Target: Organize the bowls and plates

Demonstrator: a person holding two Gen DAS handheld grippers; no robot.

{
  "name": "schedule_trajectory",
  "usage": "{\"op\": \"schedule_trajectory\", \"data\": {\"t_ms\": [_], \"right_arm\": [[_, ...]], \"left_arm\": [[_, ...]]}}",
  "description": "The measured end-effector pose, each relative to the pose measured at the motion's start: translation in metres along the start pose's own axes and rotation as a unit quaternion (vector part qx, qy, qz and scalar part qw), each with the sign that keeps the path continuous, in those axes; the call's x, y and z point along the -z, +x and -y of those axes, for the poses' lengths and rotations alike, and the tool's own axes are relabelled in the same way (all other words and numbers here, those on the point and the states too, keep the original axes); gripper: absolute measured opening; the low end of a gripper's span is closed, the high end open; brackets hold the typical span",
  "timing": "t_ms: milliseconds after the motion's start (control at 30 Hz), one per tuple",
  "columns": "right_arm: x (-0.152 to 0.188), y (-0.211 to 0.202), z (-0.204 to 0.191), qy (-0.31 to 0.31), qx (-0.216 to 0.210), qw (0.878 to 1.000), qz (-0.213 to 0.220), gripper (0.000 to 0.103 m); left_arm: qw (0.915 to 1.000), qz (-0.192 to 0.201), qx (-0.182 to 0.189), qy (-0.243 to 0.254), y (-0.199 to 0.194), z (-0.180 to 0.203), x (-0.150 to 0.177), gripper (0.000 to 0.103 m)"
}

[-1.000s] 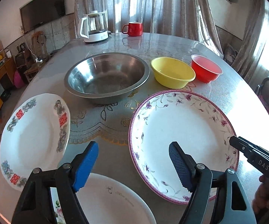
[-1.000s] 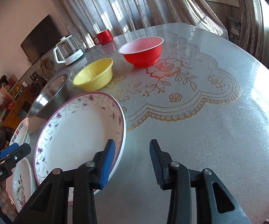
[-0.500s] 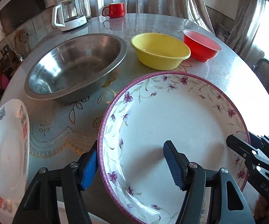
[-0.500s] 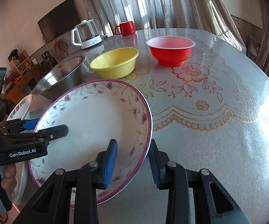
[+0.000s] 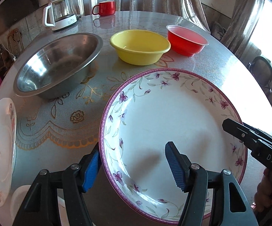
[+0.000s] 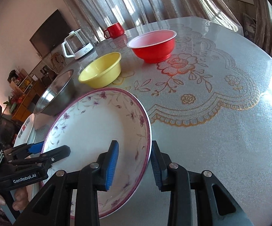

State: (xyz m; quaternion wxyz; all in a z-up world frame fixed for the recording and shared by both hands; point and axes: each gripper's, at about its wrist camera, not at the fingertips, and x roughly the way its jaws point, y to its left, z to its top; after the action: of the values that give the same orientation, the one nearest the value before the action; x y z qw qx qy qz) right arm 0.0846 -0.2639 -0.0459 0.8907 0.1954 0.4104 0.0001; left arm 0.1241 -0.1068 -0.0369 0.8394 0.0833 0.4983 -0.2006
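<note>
Purple-flowered plate sat on the table before the yellow bowl. Left gripper straddled its left rim – jaws just narrowed, apart, not pinching. Right gripper straddled the right rim – jaws apart.

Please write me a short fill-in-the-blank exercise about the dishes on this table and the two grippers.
1. Both grippers straddle the rim of the plate with ____ flowers.
2. Between the steel bowl and the red bowl stands a ____ bowl.
3. Beside the kettle stands a red ____.

Missing words: purple; yellow; mug
</note>
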Motion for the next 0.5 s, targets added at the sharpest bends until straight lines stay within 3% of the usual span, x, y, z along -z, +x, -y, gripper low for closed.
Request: {"op": "schedule_trajectory", "data": {"t_ms": [267, 500], "right_arm": [[-0.008, -0.009, 0.025, 0.022, 0.032, 0.999, 0.017, 0.033], [-0.012, -0.006, 0.023, -0.013, 0.082, 0.997, 0.011, 0.033]], "left_arm": [[0.9998, 0.001, 0.018, 0.011, 0.001, 0.033, -0.005, 0.066], [0.9999, 0.007, -0.003, 0.010, 0.006, 0.046, -0.010, 0.066]]}}
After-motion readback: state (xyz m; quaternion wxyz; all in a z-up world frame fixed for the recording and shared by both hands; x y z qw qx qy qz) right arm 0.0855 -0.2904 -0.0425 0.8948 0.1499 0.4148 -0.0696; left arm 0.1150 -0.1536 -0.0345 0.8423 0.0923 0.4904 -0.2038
